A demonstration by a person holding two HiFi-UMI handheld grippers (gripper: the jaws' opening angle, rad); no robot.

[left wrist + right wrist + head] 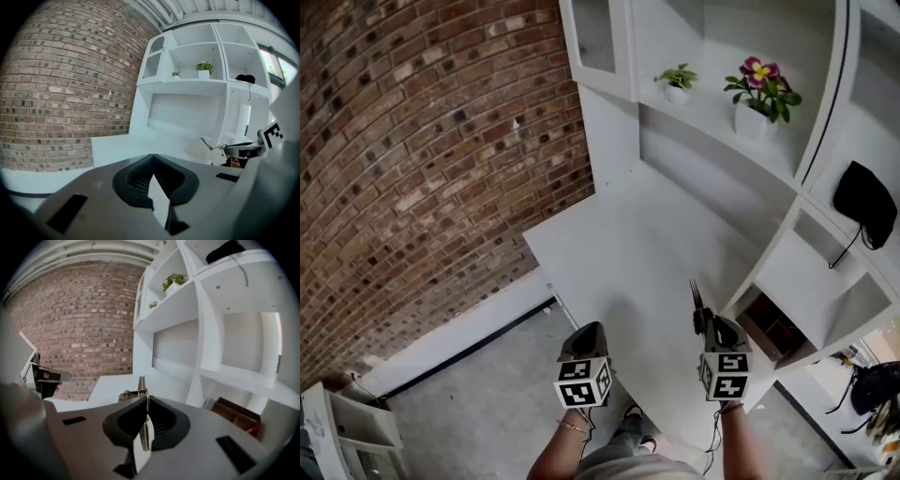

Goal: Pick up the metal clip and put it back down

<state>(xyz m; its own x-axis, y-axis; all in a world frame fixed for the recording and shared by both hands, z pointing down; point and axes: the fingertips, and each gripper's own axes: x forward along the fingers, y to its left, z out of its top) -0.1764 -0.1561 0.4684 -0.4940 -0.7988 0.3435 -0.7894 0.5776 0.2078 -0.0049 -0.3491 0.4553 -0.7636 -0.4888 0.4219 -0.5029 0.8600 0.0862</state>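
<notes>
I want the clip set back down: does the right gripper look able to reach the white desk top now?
Probably yes: the right gripper, shut on the metal clip, hangs over the bare white desk with nothing seen between.

Your metal clip [141, 385] looks shiny; the white bench [619, 262] is smooth and matt, the brick wall [412, 141] rough.

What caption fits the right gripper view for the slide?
Right claw shut on the metal clip, white shelving and brick wall beyond.
</notes>
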